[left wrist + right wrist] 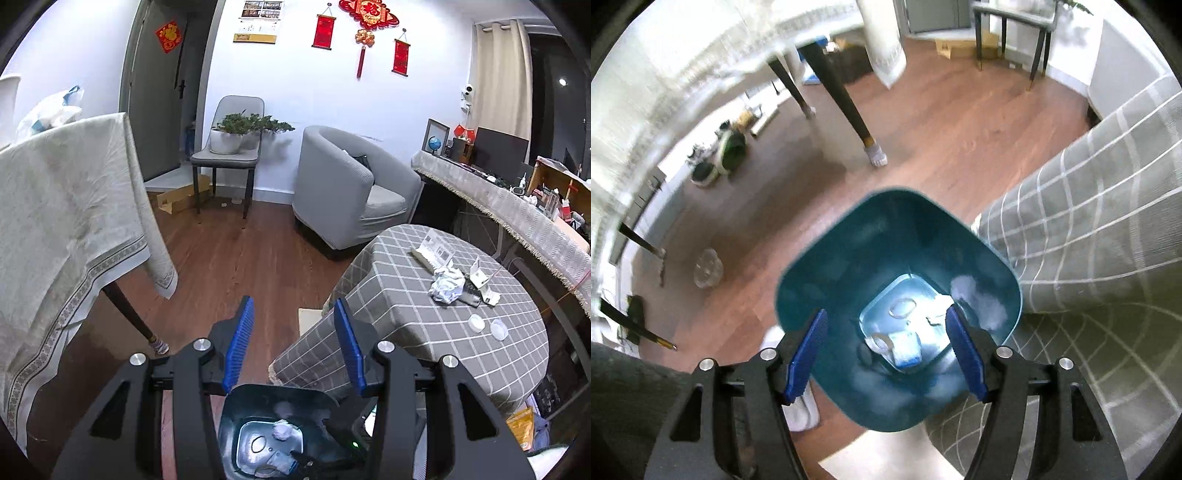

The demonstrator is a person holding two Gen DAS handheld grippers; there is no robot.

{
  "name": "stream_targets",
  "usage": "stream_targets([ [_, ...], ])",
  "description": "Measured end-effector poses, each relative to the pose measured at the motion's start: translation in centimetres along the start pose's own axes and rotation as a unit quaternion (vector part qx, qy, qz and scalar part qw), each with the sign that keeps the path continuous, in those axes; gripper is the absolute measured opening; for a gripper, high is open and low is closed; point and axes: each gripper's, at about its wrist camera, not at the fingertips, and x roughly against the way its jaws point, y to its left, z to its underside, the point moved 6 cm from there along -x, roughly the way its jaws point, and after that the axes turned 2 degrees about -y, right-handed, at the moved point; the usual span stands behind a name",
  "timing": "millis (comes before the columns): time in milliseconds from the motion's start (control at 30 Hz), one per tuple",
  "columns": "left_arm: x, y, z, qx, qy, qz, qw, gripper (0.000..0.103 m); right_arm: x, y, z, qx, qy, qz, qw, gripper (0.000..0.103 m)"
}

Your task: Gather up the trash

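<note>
A teal trash bin [827, 266] stands on the wooden floor beside the checked table; the same bin [258, 398] shows at the bottom of the left wrist view. Bits of trash [905, 350] lie on its bottom, among them a white crumpled wad [282, 430]. My right gripper [886, 350] hangs over the bin's mouth, open, nothing between its blue pads. My left gripper [295, 343] is open and empty above the bin, facing the room. On the checked tablecloth [406, 332] lie a crumpled foil wad [447, 284], paper scraps [480, 280], a flat box [432, 249] and two clear lids [487, 325].
A cloth-draped table [74, 206] rises on the left, its dark leg [849, 96] close to the bin. A grey armchair [351, 184] and a chair with a potted plant [232, 136] stand by the far wall. A cluttered counter [517, 199] runs along the right. A glass jar [708, 267] sits on the floor.
</note>
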Motion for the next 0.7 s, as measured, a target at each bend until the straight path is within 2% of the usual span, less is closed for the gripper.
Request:
stream_targets([
  [167, -0.1, -1.8, -1.0, -0.005, -0.01, 0.004, 0.9999, 0.05, 4.6, 0.6, -1.1, 0.014, -0.054, -0.009, 0.998, 0.068],
  [333, -0.2, -3.0, -1.6, -0.014, -0.017, 0.0, 0.9998, 0.055, 9.4, 0.6, -2.1, 0.031, -0.114, -0.013, 0.993, 0.067],
  [500, -0.9, -4.2, -1.7, -0.017, -0.016, -0.001, 0.9997, 0.059, 13.5, -0.8, -2.6, 0.035, -0.165, -0.001, 0.986, 0.067],
  [700, -1.9, -6.4, -1.7, -0.025, -0.014, 0.004, 0.9996, 0.065, 16.3, -3.9, -2.1, 0.024, -0.196, 0.03, 0.98, 0.067],
])
